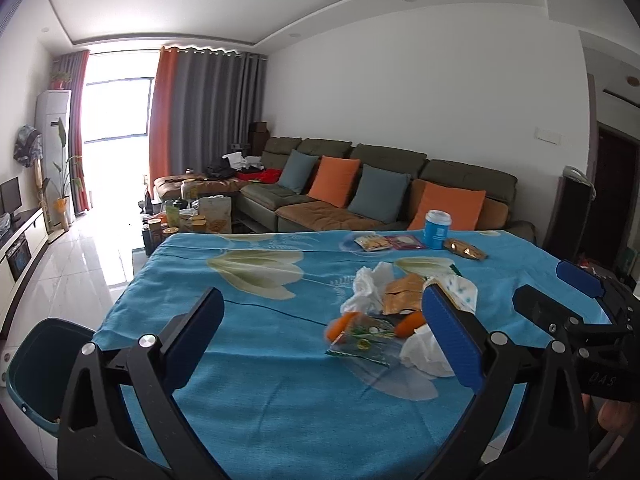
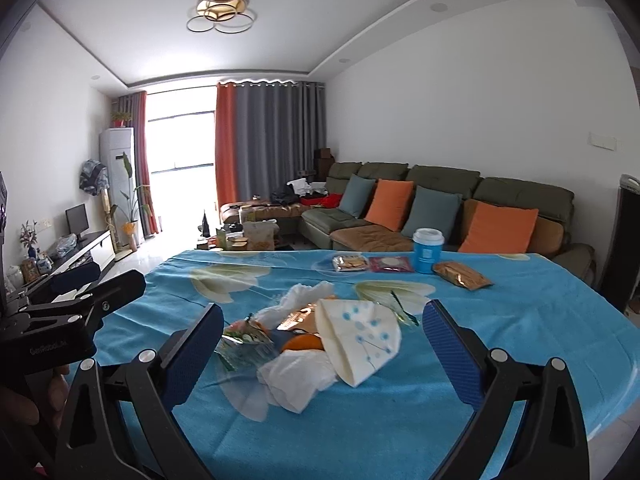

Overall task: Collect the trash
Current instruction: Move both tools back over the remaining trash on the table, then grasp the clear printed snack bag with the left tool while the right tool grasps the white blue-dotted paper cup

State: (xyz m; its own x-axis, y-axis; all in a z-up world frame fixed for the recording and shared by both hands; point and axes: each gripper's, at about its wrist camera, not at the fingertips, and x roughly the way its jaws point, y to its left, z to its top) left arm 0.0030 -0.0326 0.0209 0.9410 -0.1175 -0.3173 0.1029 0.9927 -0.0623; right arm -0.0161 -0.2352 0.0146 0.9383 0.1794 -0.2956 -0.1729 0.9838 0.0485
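**Trash heap in the middle of the table, both tools spread wide**

The trash pile [image 2: 316, 340] lies near the middle of the table [image 2: 520, 320], on the blue flowered cloth, just ahead of my right tool [image 2: 323, 354] and a little right of my left tool [image 1: 323, 338]. It is loose, light stuff: crumpled white tissues [image 2: 296, 380], a folded napkin with blue dots [image 2: 360, 340], a clear crinkly wrapper [image 1: 362, 344], a brown packet [image 1: 402, 292] and orange bits [image 1: 412, 322] that look like peel. I judge it all soft and easily crushed; the wrapper is likely slippery, so I would pinch a bunched fold of tissue or napkin rather than a flat sheet.

Both tools are released, jaws wide apart, holding nothing.

Farther back, well apart from the pile, stand a blue cup [image 2: 427, 250] and flat snack packets [image 2: 460, 276] near the far edge. A dark bin [image 1: 36, 368] sits below the table's near left corner, beside my left tool. The cloth between pile and bin is bare, giving open room to carry across; the cloth itself could snag and drag if I dig too low.
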